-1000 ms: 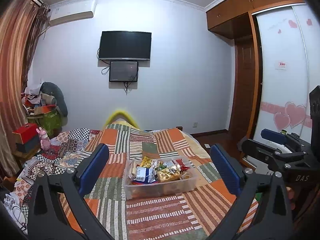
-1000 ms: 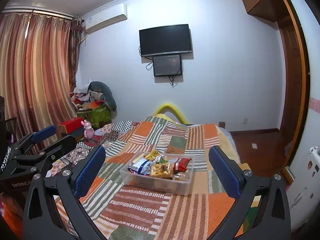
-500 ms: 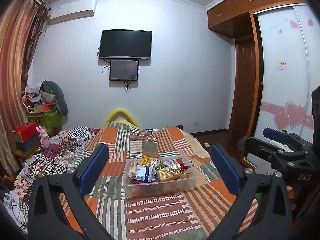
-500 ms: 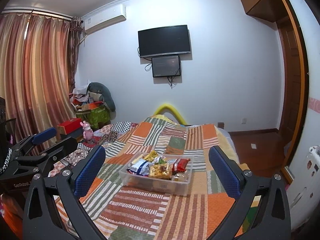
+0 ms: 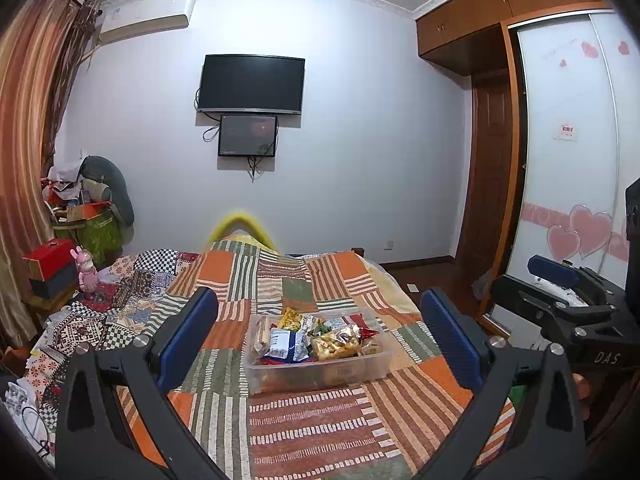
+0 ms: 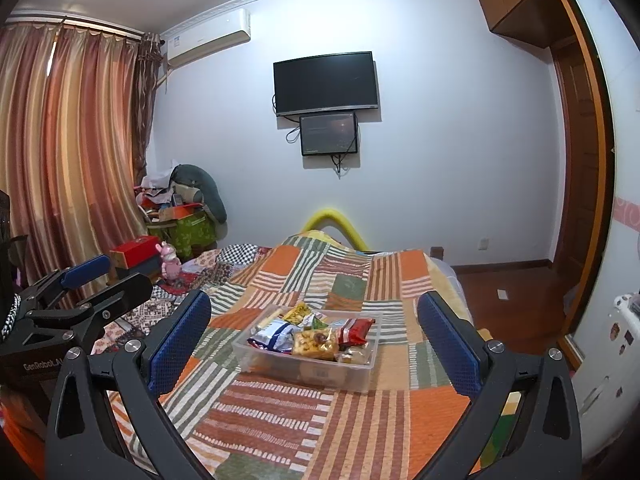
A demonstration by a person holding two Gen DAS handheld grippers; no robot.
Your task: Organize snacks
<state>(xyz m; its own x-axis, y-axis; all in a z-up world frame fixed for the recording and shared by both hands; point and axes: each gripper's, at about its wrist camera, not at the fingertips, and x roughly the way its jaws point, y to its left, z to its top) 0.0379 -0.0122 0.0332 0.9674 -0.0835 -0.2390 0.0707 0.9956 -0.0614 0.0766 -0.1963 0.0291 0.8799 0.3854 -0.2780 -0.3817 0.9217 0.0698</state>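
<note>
A clear plastic bin (image 5: 256, 376) full of several snack packets (image 5: 332, 344) sits on the patchwork bed, also in the right wrist view (image 6: 360, 372). My left gripper (image 5: 318, 328) is open and empty, held above the bed short of the bin. My right gripper (image 6: 314, 328) is open and empty, also short of the bin. The right gripper shows at the right edge of the left wrist view (image 5: 560, 300); the left gripper shows at the left edge of the right wrist view (image 6: 84, 292).
The bed's patchwork quilt (image 5: 328, 420) fills the foreground. A red box (image 5: 48, 254) and pink toy (image 5: 86, 270) stand left of the bed. A cluttered pile (image 6: 180, 216) sits by the curtain. A wardrobe (image 5: 568, 160) is at right.
Both views have shifted slightly; the bin sits a little nearer. Both grippers stay open and empty.
</note>
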